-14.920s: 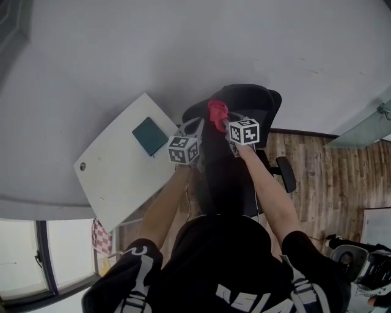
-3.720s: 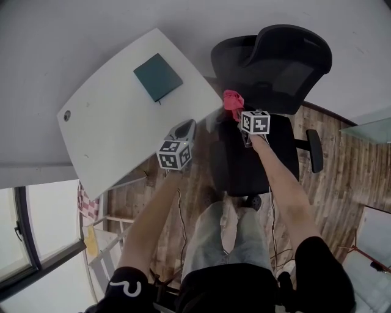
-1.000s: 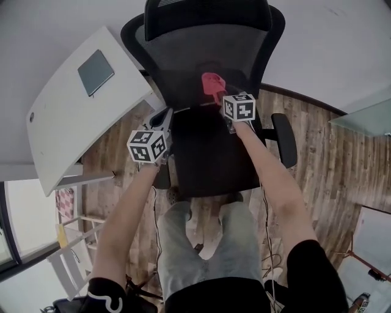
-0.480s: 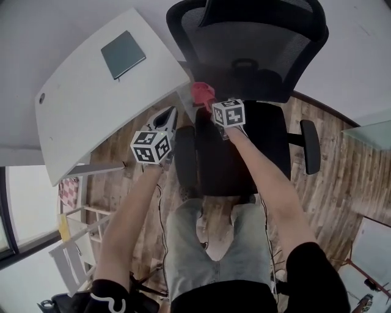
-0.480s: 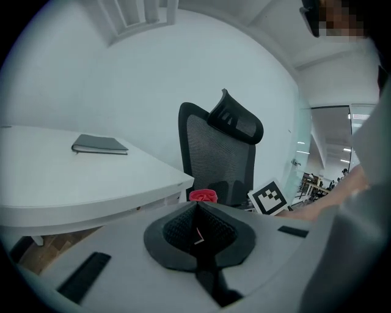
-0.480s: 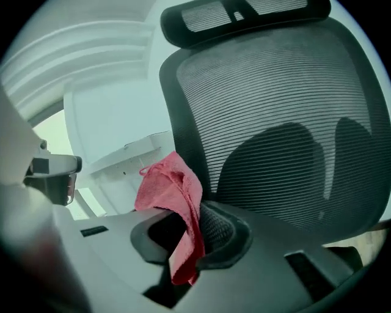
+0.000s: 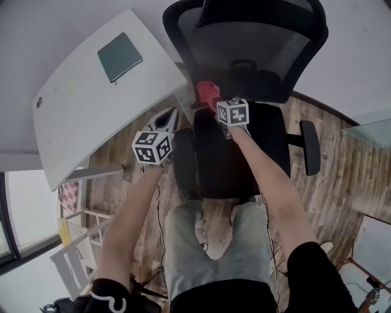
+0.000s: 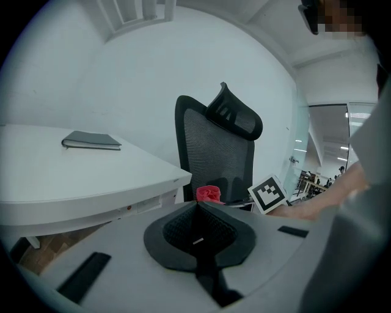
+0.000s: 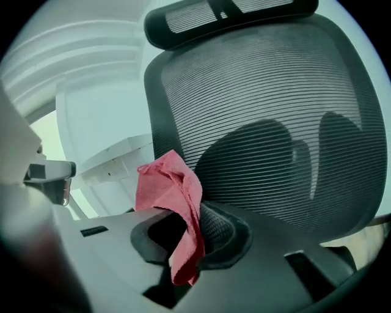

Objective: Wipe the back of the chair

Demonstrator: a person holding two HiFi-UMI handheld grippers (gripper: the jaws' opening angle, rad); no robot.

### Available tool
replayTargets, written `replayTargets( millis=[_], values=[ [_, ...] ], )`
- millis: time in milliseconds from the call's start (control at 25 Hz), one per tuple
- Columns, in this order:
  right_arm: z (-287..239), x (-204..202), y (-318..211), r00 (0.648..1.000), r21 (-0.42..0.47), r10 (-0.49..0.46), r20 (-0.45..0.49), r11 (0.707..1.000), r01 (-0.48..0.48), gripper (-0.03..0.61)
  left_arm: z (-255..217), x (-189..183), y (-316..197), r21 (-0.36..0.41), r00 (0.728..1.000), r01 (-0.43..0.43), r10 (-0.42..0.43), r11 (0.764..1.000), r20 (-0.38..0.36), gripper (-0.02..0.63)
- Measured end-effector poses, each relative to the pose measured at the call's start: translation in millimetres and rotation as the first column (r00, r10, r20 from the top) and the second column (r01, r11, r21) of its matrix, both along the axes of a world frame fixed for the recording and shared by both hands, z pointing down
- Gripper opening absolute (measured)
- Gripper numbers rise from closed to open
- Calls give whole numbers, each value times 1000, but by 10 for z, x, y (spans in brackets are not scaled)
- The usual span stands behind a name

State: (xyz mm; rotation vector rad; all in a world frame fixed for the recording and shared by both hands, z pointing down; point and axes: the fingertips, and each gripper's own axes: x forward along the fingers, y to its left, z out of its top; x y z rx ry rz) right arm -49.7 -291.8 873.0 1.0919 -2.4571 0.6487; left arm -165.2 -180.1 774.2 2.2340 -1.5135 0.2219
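Red cloth hangs bunched from the right gripper, whose jaws are pinched together on it, with a loose corner trailing below the pads. The left gripper sits lower and to the side with its jaws pressed together on nothing; it has no part in the wiping at this moment.

Beyond the grippers, the black seat lies directly below the right forearm, with an armrest on its far side. The cloth is held up at the lower left edge of the mesh backrest, on the face towards the person. From the right gripper view it looks just in front of the mesh rather than pressed into it, though contact cannot be ruled out. The headrest tops the chair, and the white desk with a dark green notebook stands farther left.

The mesh shows no trace telling wiped areas from unwiped ones, so progress is hard to gauge. With the cloth low at one edge, most of the backrest's broad middle and top likely remains to cover.
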Motion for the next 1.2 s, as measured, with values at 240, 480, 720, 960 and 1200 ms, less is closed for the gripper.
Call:
replayTargets(
  millis=[240,480,720,960,1200],
  values=[
    [-71,713,-165,996,1,84,-4,996,-84,69,-62,453,-150,-9,998,-61,61,998,6,26],
    [-124,1733,-416,972,-16,232,-22,973,-232,69,-128,1038,-251,-24,993,-117,118,993,27,26],
    [-271,2681,-561,937,-38,349,-28,936,-350,69,-236,1625,-316,-25,992,-117,118,993,45,25],
    [-476,3083,-509,972,-35,236,-17,971,-236,67,-562,1904,-352,-8,998,22,-22,1000,-51,25],
    [-1143,3075,-254,997,28,50,54,998,-52,66,-973,1960,-107,-17,994,99,-100,995,-42,26]
  ],
)
